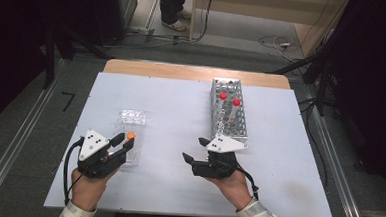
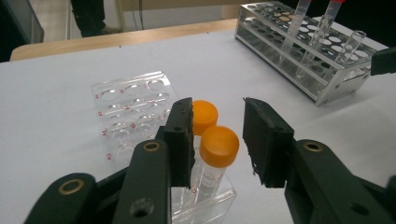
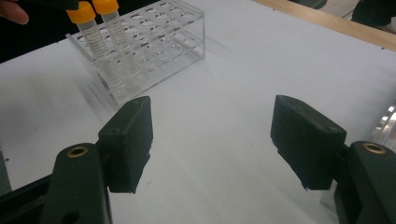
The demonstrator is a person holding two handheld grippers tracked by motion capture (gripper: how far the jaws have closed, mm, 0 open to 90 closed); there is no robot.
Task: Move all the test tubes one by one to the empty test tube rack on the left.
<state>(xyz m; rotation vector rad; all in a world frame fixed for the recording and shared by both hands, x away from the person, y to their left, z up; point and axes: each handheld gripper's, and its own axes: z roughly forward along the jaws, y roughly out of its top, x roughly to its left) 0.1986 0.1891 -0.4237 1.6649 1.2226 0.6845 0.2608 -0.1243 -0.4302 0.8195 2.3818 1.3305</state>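
Observation:
Two orange-capped tubes stand in the near end of a clear plastic rack [image 2: 130, 100]. The nearer tube [image 2: 218, 145] is between the jaws of my left gripper [image 2: 217, 122], with a narrow gap on each side of its cap, so the gripper is open. The second tube [image 2: 204, 114] stands just behind it. From above, the left gripper [image 1: 123, 141] is over the clear rack's [image 1: 131, 119] near end, beside an orange cap [image 1: 130, 135]. My right gripper [image 1: 194, 148] rests open and empty mid-table. In its own view the right gripper [image 3: 212, 140] faces both tubes [image 3: 100, 44].
A metal tube rack [image 1: 229, 121] lies at the right of the white mat, holding two red-capped tubes [image 1: 223, 96] and some clear ones. The wooden table edge [image 1: 183, 70] runs along the back. A person's feet [image 1: 174, 23] are on the floor beyond.

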